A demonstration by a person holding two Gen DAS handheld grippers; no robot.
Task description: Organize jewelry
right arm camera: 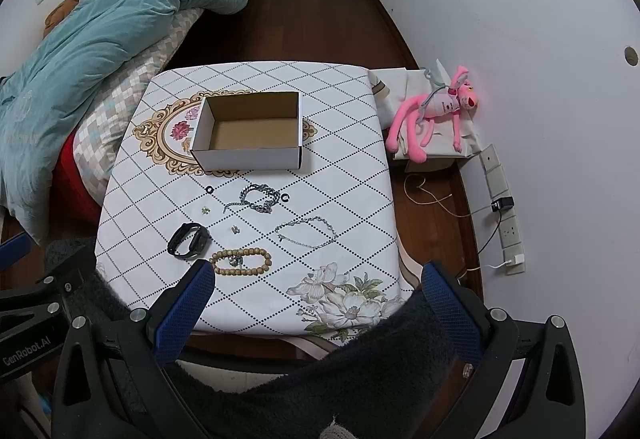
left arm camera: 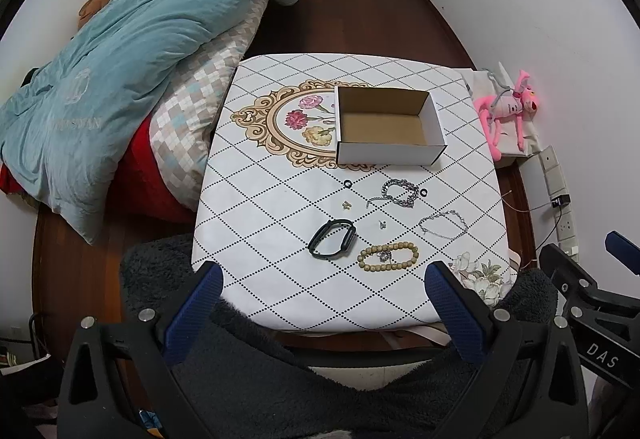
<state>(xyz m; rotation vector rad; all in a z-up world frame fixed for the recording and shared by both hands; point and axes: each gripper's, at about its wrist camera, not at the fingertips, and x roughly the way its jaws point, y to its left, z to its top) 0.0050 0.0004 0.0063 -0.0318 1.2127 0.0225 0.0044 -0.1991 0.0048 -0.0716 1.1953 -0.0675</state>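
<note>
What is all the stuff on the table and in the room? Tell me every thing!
cardboard box: 1, white outside and brown inside, empty, far middle of the table
black rings: 2, black, just in front of the box
chunky chain bracelet: 1, silver, between the rings
thin chain bracelet: 1, silver, right of centre
bead bracelet: 1, tan, near edge, a small silver piece inside its loop
wristband: 1, black, left of the beads
small charms: 2, one gold, one silver, mid table
tablecloth: 1, white with diamond lines and flowers
quilt: 1, teal, on the bed at left
plush toy: 1, pink, by the right wall
left gripper: 1, blue pads, open
right gripper: 1, blue pads, open
</note>
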